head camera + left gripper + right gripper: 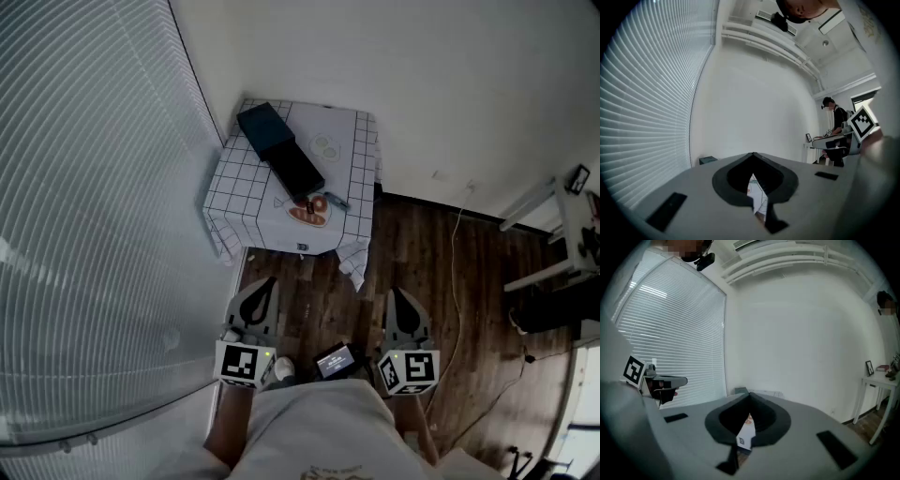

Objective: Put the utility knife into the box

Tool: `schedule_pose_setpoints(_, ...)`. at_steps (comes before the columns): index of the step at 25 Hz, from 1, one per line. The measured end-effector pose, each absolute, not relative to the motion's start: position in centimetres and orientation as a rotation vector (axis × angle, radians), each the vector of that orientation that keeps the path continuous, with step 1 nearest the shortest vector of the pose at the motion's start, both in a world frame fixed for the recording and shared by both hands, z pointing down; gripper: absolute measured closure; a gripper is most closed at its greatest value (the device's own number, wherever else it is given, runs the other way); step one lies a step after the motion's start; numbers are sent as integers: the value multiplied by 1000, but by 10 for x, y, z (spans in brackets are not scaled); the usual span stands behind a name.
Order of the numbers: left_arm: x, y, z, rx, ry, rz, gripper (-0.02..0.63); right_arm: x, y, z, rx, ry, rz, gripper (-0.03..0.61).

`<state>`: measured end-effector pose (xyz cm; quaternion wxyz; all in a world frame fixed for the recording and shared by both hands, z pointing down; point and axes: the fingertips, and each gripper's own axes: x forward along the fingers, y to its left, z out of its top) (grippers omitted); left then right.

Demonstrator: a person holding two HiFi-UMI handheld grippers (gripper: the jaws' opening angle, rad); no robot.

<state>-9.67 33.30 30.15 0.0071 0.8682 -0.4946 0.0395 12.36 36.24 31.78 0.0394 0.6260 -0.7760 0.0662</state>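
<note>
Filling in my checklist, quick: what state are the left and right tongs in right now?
Left tongs: closed, holding nothing.
Right tongs: closed, holding nothing.

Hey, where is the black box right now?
In the head view, the black box lies diagonally on the small checked table, running from its back left toward the middle, in the room's corner beside the window blinds.
</note>
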Motion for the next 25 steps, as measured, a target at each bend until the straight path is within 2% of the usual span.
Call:
schedule_pose_setpoints(11,-95,358,289,2741,-1481,47,607,94,378,310,1918,-2421,177,572)
schedule_pose_setpoints(19,-82,354,292,2735,-1511,75,607,113,380,302,1893,-2564,232,572)
schedule_pose_setpoints(25,-71,357,295,2690,-1576,78,607,126,373,310,1768,-2550,140,572)
